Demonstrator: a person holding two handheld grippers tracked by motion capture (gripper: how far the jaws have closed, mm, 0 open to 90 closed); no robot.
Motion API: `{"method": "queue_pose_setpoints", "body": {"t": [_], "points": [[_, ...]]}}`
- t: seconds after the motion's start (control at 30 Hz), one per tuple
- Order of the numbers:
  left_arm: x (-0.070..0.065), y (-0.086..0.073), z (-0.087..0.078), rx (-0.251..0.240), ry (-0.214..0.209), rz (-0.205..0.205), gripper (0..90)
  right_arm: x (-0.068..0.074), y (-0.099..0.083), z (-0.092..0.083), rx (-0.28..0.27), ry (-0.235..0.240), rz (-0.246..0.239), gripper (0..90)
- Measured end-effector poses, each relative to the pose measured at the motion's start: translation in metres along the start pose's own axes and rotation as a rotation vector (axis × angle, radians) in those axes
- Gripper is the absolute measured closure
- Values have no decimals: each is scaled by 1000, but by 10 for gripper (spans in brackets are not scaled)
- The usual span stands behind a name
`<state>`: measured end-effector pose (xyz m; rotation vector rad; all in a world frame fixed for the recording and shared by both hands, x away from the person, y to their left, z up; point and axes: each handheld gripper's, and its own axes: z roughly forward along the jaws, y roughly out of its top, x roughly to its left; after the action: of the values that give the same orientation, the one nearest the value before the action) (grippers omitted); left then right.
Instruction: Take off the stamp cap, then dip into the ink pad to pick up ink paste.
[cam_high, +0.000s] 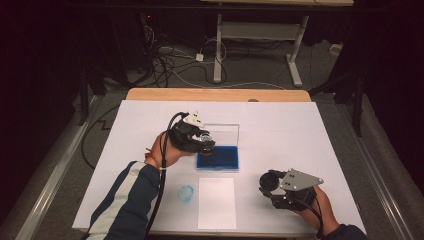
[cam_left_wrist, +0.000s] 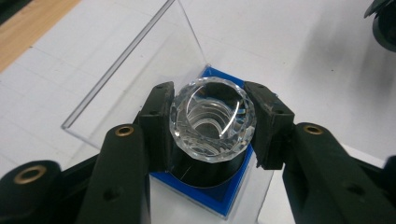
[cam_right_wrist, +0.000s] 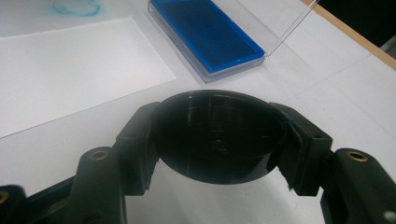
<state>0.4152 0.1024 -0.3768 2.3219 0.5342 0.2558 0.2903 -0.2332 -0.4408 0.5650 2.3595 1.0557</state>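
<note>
Left gripper view looks along the left claw (cam_left_wrist: 212, 126), whose two black jaws pinch a stamp (cam_left_wrist: 212, 122) by its sides: a clear, faceted crystal-like handle on top of a black round base. The stamp hangs just over the blue ink pad (cam_left_wrist: 224, 196), which sits in a clear plastic case with its lid (cam_left_wrist: 140, 60) standing open behind. Whether the base touches the pad cannot be told from here.

Right gripper view has the right claw (cam_right_wrist: 217, 140) clamped on a round black cap (cam_right_wrist: 217, 135), held low over the white table (cam_right_wrist: 327, 79), well apart from the pad.

High view places the left claw over the near-left corner of the pad case in the middle of the table, the right claw off to the near right. A blank white sheet of paper (cam_high: 216, 202) lies just in front of the case, and a faint blue ring mark (cam_high: 186, 194) sits on the table cover beside it.

By the look of it, the cap is already off and the inking is in hand; pressing the stamp on the sheet is left.
</note>
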Motion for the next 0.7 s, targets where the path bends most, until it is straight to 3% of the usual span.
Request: {"method": "queue_pose_setpoints", "body": {"t": [0.23,0.37,0.5,0.6,0.7], "points": [[-2,-1,-8,3,18,15,543,-1,-1,0,0,2,6,384],[-5,-1,-13,-8,16,1,543,-1,1,0,-8,7,-3,384],[-9,1,-21,5,14,24,543,-3,0,0,-8,12,-6,384],[-12,2,-26,-12,19,32,543,-5,0,-1,-20,11,-2,384],[-19,2,-27,-31,28,14,543,-3,-1,-1,-13,14,-6,384]]}}
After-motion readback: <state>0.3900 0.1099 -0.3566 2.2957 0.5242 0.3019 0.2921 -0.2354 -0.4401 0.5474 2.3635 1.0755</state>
